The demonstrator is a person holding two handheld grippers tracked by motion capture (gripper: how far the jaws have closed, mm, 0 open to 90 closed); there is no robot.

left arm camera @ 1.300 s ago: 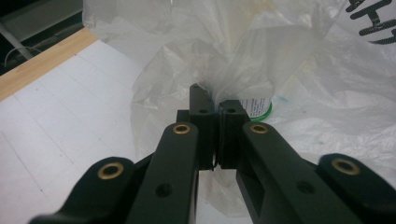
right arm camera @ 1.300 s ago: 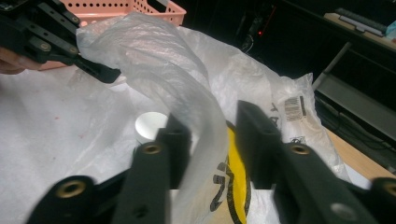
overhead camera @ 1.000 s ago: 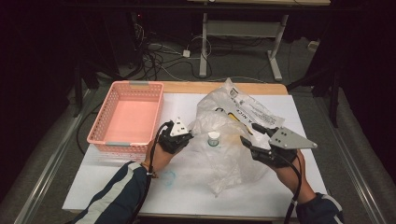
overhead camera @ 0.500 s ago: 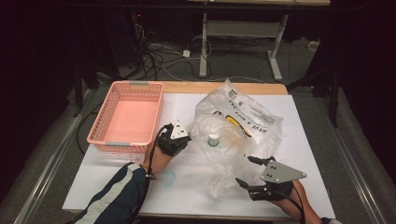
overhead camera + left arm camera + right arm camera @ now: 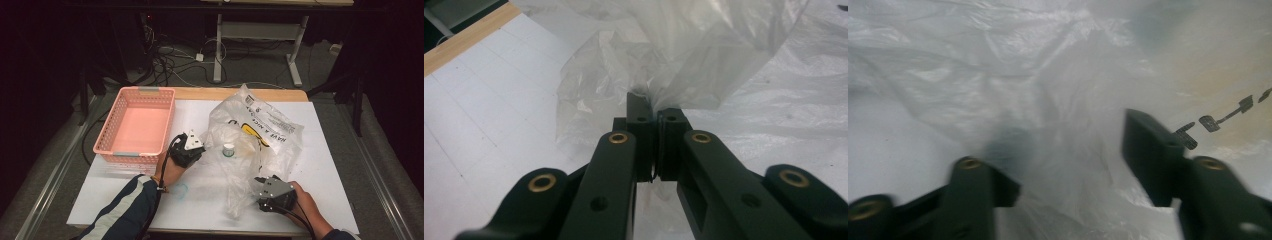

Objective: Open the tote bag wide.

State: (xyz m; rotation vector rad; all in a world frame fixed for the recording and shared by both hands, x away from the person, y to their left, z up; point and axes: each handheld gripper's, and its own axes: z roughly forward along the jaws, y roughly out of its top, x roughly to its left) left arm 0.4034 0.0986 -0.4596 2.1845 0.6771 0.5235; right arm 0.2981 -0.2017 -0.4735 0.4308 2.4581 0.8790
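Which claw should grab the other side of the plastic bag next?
Probably the right claw: it sits open at the plastic bag's near edge, film between its jaws, while the left claw is busy pinching it.

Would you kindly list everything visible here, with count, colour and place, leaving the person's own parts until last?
plastic bag: one, clear with yellow and black print, crumpled on the middle of the table.
small bottle: one, white-capped, inside the bag.
basket: one, pink, at the table's left.
table: one, white top with a wooden far edge.
cables: several, dark and white, on the floor beyond the table.
left gripper: one, black, jaws shut on the bag's edge.
right gripper: one, black, at the bag's near end, jaws just closing but apart, film between them.
sleeve: one, dark with pale stripes, on the left arm.
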